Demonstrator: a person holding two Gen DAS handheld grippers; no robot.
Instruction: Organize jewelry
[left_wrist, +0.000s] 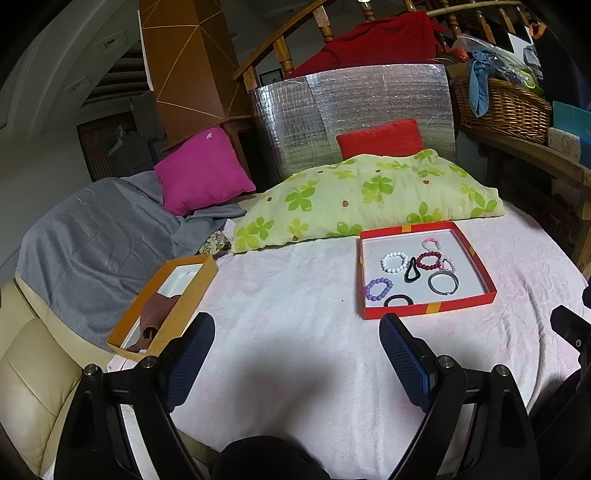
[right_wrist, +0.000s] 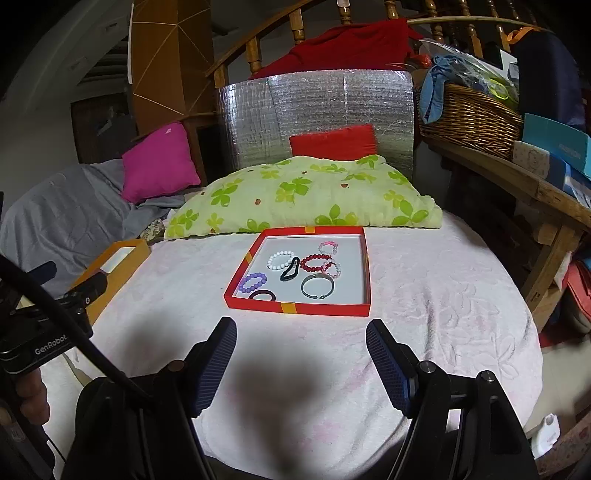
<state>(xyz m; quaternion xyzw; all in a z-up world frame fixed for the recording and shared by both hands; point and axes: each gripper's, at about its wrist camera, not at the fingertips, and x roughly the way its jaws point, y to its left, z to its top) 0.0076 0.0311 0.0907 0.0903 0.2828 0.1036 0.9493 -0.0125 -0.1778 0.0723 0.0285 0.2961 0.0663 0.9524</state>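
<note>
Red tray (right_wrist: 295, 308) holds bracelets; black loop (right_wrist: 289, 269) lies diagonal; both grippers' jaws spread, nothing held.

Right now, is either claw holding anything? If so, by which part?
Nothing is held. The left claw and right claw are both open and empty above the pink cloth; all the bracelets lie in the red tray.

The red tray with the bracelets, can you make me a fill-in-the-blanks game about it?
1. The white bead bracelet lies inside the ___ tray.
2. The orange box sits to the tray's ___.
3. Both tools, left tool and right tool, are ___ and hold nothing.

Answers: red; left; open
</note>
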